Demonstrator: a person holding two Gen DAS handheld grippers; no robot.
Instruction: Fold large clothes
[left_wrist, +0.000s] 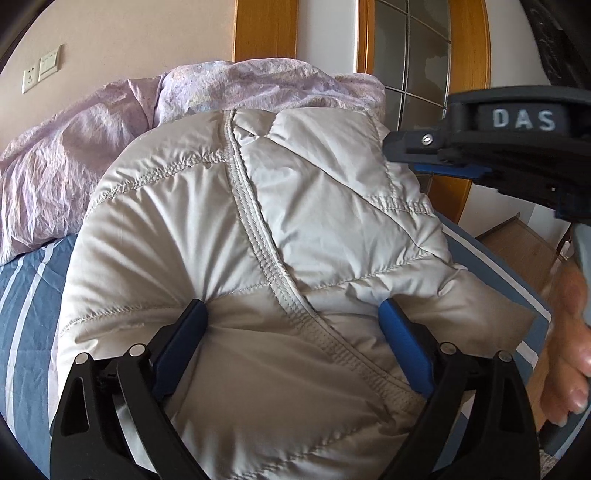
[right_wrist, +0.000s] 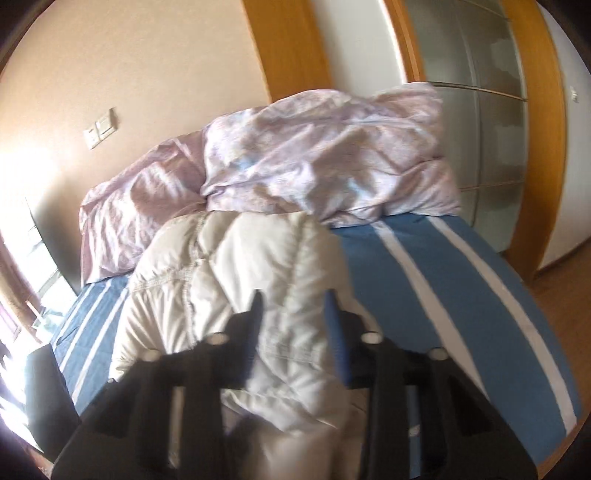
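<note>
Wide-spread jaws of the left gripper (left_wrist: 291, 317) straddle the puffy, quilted beige jacket (left_wrist: 258, 221) lying on the striped bed (left_wrist: 26, 295); the right gripper (right_wrist: 293, 301) jaws are clenched on a fold of the jacket.

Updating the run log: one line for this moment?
left gripper: open, straddling jacket | right gripper: shut on jacket fold, lifted | surface: striped bed

The one legible text is "DAS", in pale capital letters on a dark raised block on the body of the right gripper (left_wrist: 517, 147), seen from the left wrist camera at the upper right. The right wrist view is blurred and carries no lettering that can be read.
</note>
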